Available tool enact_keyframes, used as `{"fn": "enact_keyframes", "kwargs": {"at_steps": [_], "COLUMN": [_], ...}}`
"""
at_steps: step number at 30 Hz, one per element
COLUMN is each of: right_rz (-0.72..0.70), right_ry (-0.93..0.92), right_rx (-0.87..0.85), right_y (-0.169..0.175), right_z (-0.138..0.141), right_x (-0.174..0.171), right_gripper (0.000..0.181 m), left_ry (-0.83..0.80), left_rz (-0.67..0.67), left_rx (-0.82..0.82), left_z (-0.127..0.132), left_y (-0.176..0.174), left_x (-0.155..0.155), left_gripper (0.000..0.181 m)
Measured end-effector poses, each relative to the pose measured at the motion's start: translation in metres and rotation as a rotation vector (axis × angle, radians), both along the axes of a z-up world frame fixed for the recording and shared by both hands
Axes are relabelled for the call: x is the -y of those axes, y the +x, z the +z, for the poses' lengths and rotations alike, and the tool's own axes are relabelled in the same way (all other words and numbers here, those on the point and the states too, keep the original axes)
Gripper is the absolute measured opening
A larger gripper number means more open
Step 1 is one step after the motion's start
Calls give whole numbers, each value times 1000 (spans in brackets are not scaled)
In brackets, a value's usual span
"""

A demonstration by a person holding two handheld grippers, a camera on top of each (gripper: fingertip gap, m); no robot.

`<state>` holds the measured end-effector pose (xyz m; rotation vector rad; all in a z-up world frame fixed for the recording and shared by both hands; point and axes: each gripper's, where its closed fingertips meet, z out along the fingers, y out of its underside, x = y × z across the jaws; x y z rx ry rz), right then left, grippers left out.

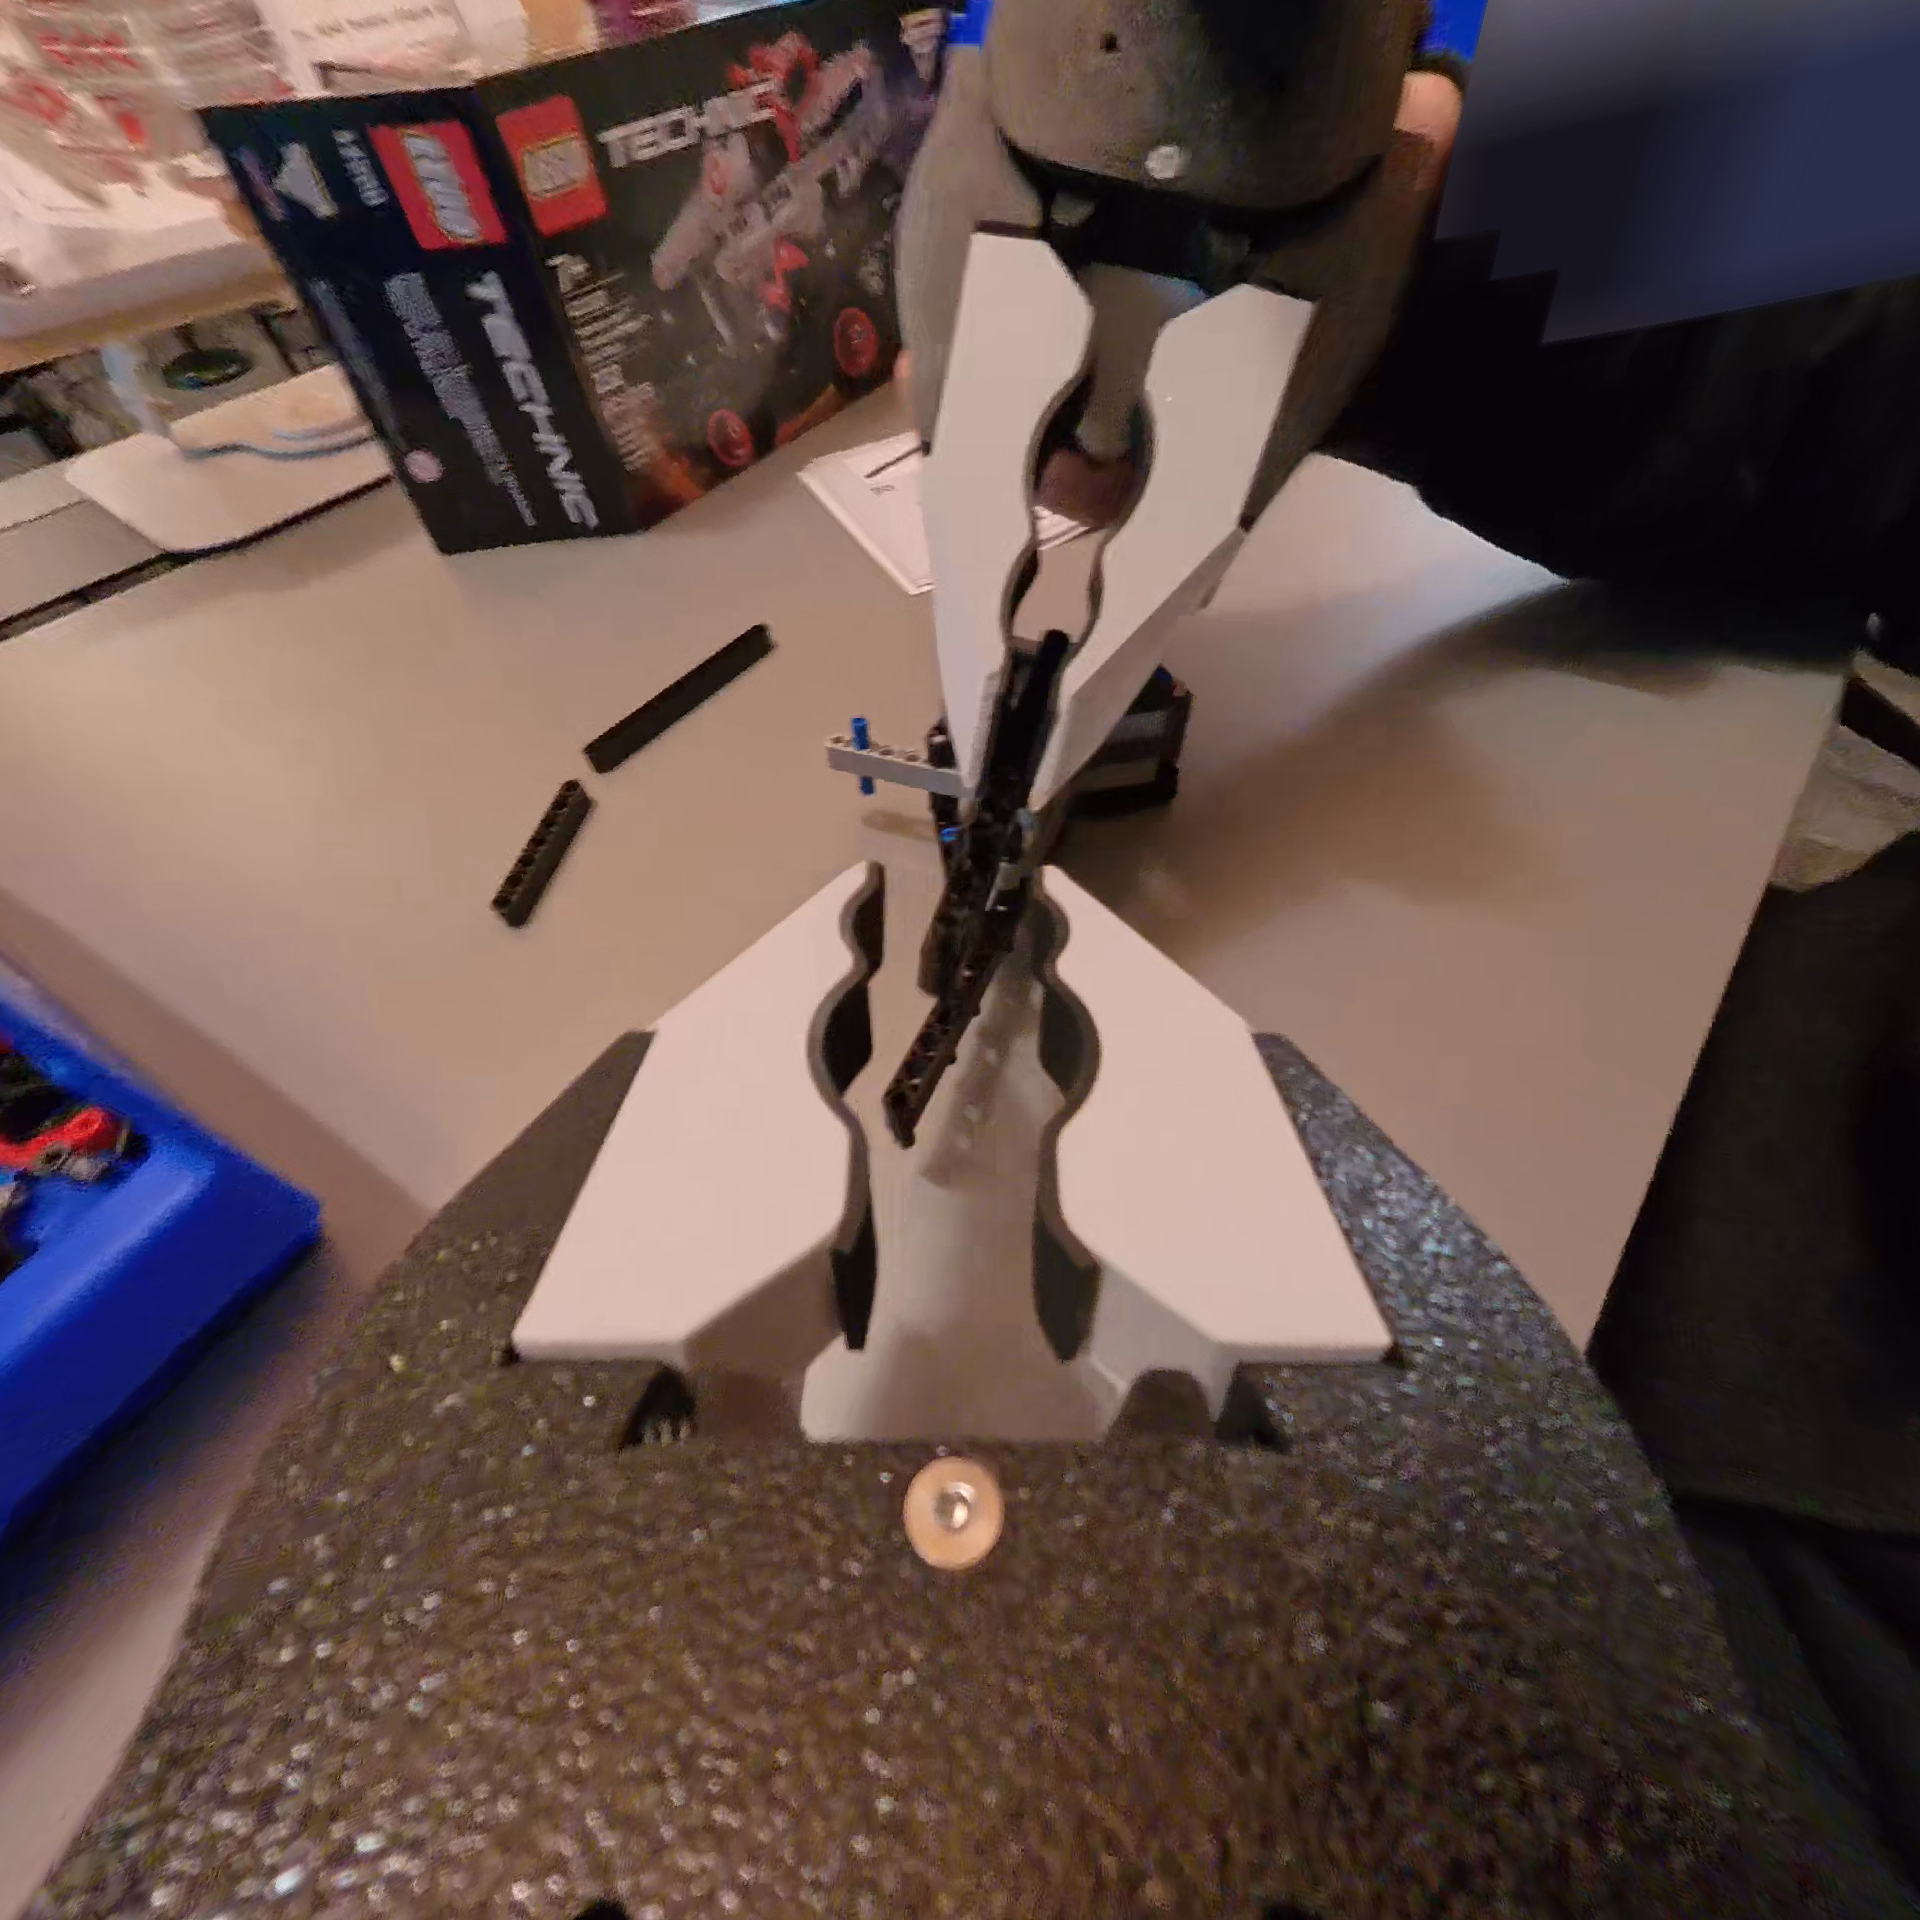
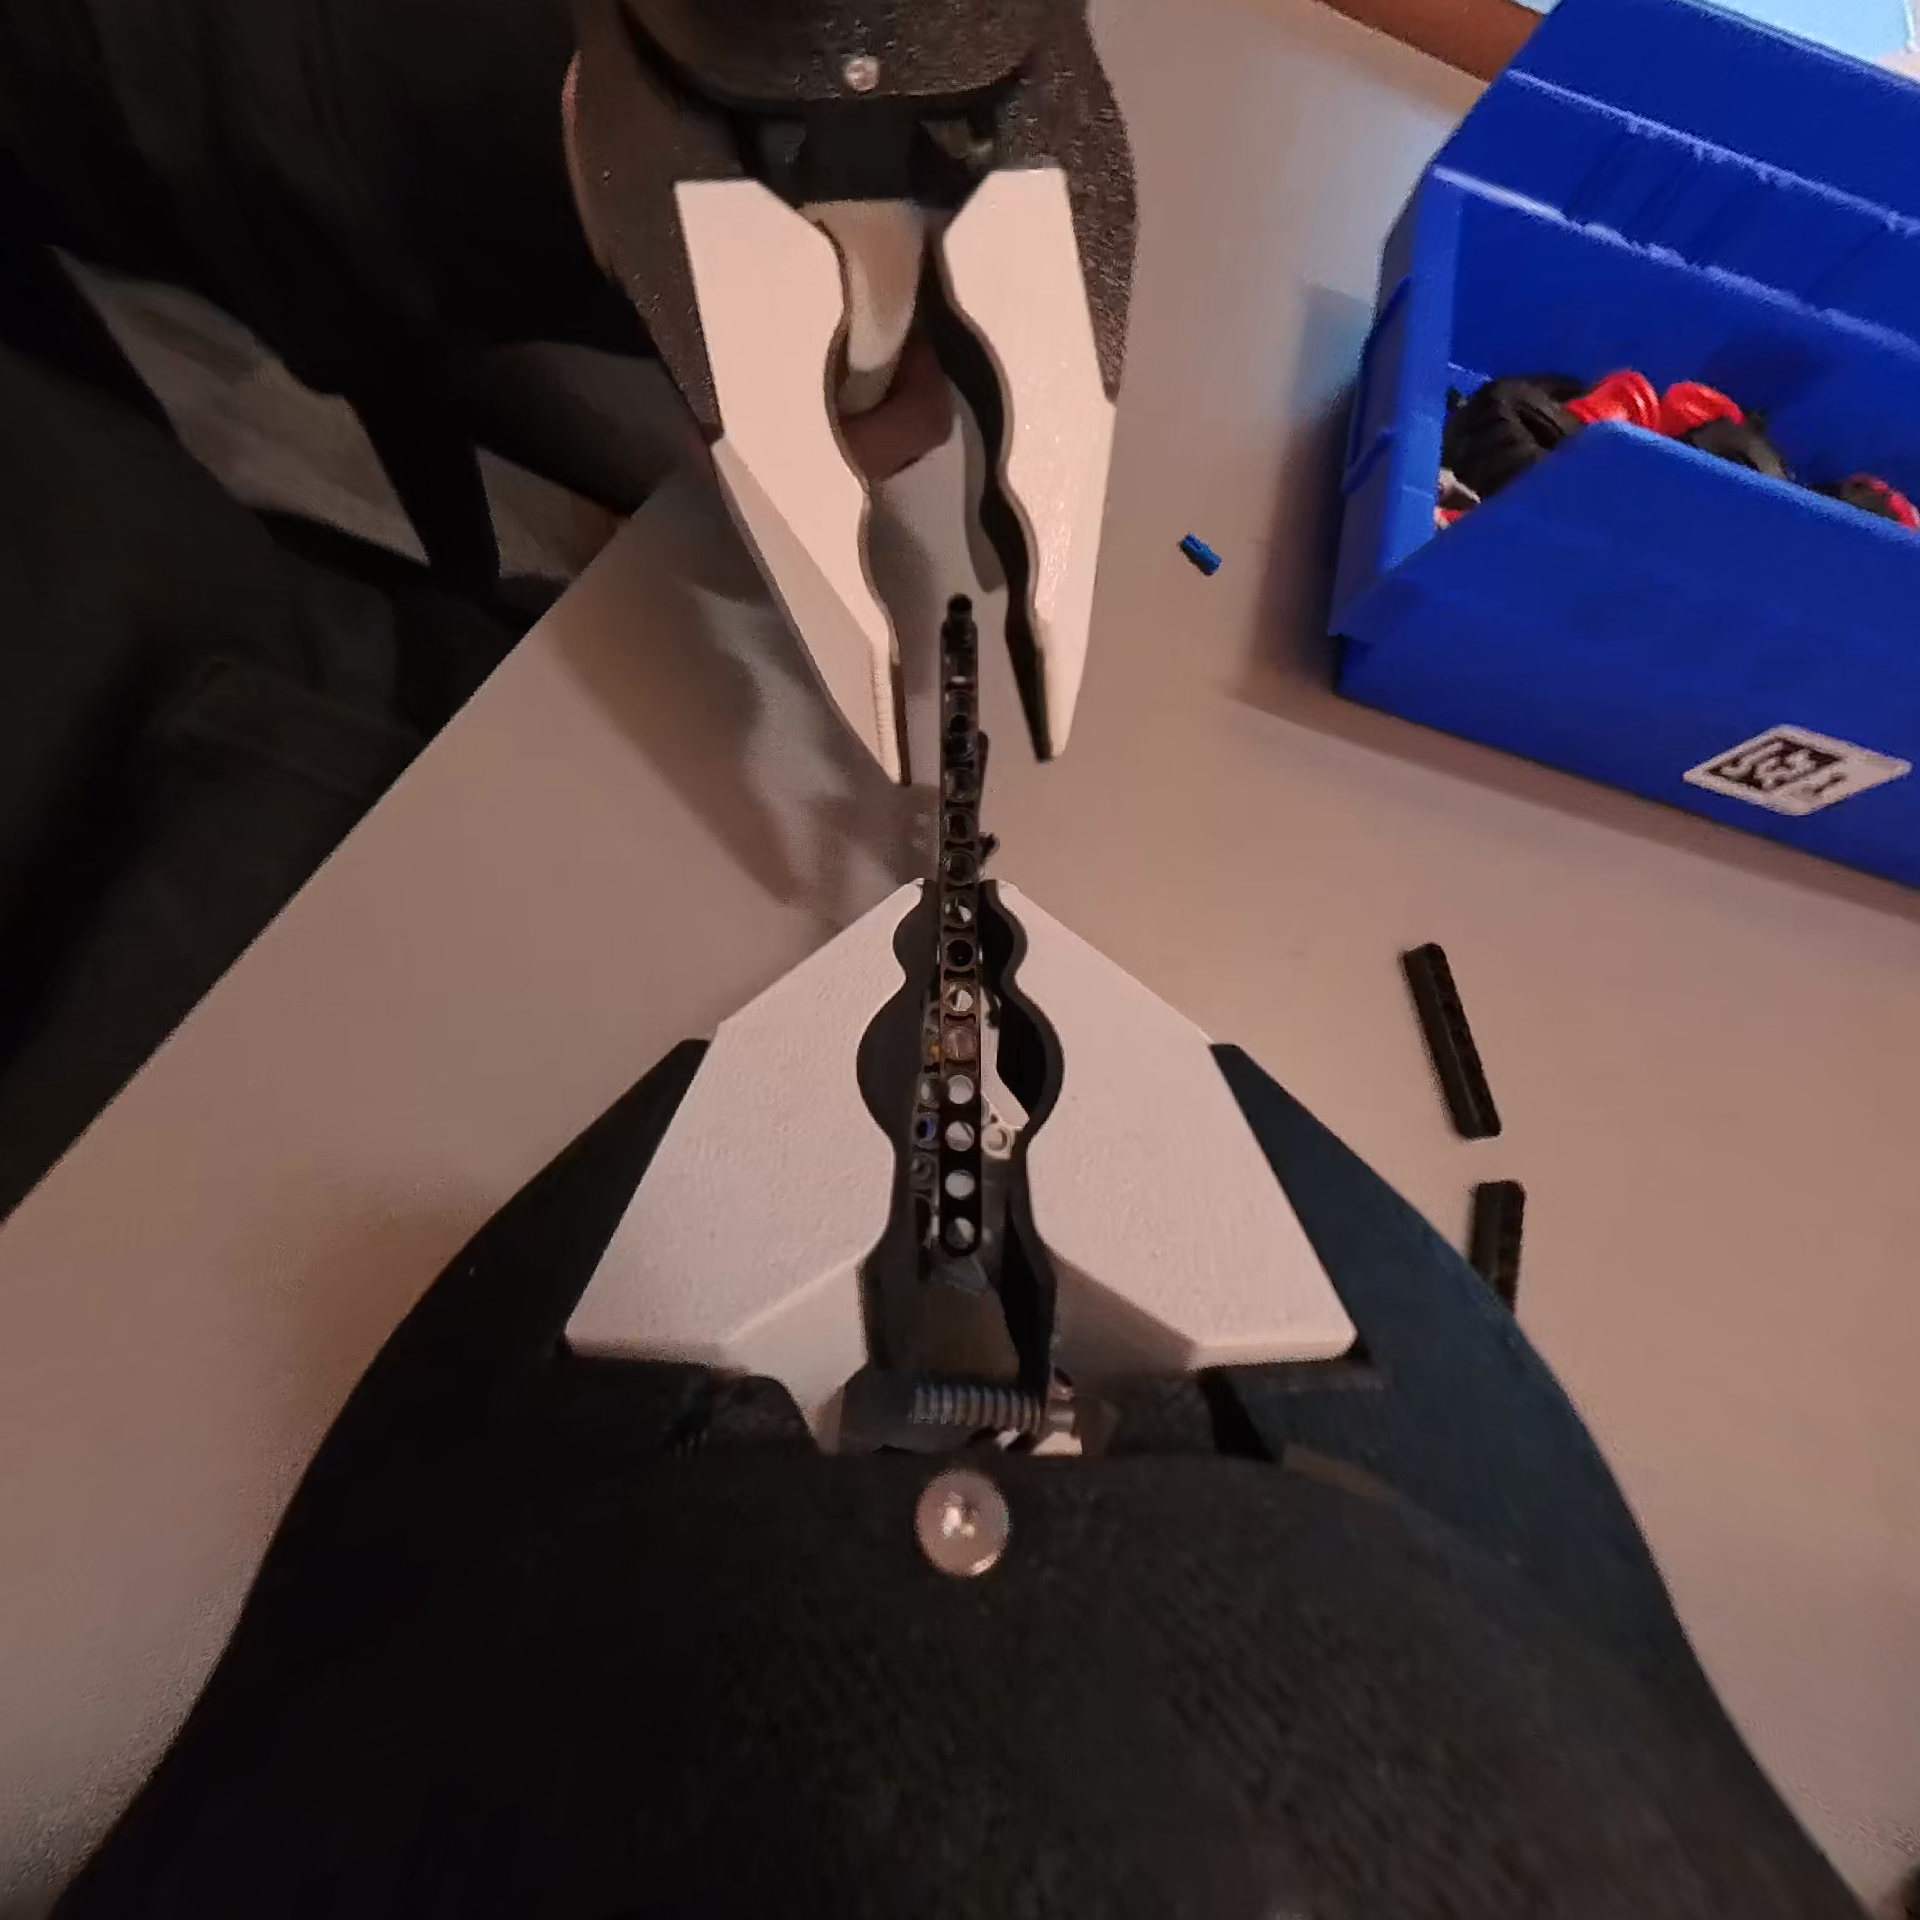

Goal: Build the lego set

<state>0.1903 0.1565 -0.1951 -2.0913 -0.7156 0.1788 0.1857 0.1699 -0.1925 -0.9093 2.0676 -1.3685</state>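
A long black holed beam with other parts pinned to it is held above the table. A short grey beam with a blue pin sticks out of it to the left. My right gripper is shut on the black beam; in the left wrist view it comes in from the far side. My left gripper is open, with its fingers on either side of the beam's near end and a gap on each side. In the right wrist view it straddles the beam's far tip.
Two loose black beams lie on the grey table to the left. The set's box stands behind, with a paper sheet beside it. A blue parts bin and a small blue pin are nearby. The table edge runs along the person's side. Only a small space, under 4 cm, lies between the two pairs of fingers. About 15 cm separates my left fingertips from the small blue pin.
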Motion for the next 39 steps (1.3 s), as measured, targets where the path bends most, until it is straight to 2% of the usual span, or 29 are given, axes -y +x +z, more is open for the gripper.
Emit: {"fn": "enact_keyframes", "kwargs": {"at_steps": [1,5,9,12,13,16,17,21,25,36,39], "right_rz": [-31,-152,-143,-186,-181,-179,-169,-147,-115,-89,-62], "right_ry": [-4,-24,-38,26,45,56,46,47,37,-20,-56], "right_rx": [-30,-69,-95,-134,-155,-127,-123,-133,-111,-57,-11], "right_y": [2,13,6,9,6,5,3,-1,-5,-7,-6], "right_z": [0,0,-4,1,5,5,3,3,3,-5,-8], "right_x": [-1,-3,-1,-5,-5,-5,-6,-9,-4,-2,-1], "right_gripper": [5,4,4,4,4,4,4,4,5,4,4], "left_ry": [-16,-67,-97,8,-8,-203,-223,-124,-56,79,131], "left_rz": [27,81,68,214,216,106,93,67,54,115,133], "left_rx": [-15,-98,-128,-234,-251,-268,-245,-159,-127,-59,-23], "left_z": [0,-10,-15,-37,-39,-25,-21,-19,-21,-26,-26], "left_y": [1,-1,5,10,8,-4,-4,1,1,5,4], "left_x": [-4,-11,-3,-32,-34,-9,-4,6,13,12,12], "left_gripper": [28,31,27,43,43,39,35,24,4,5,15]}}
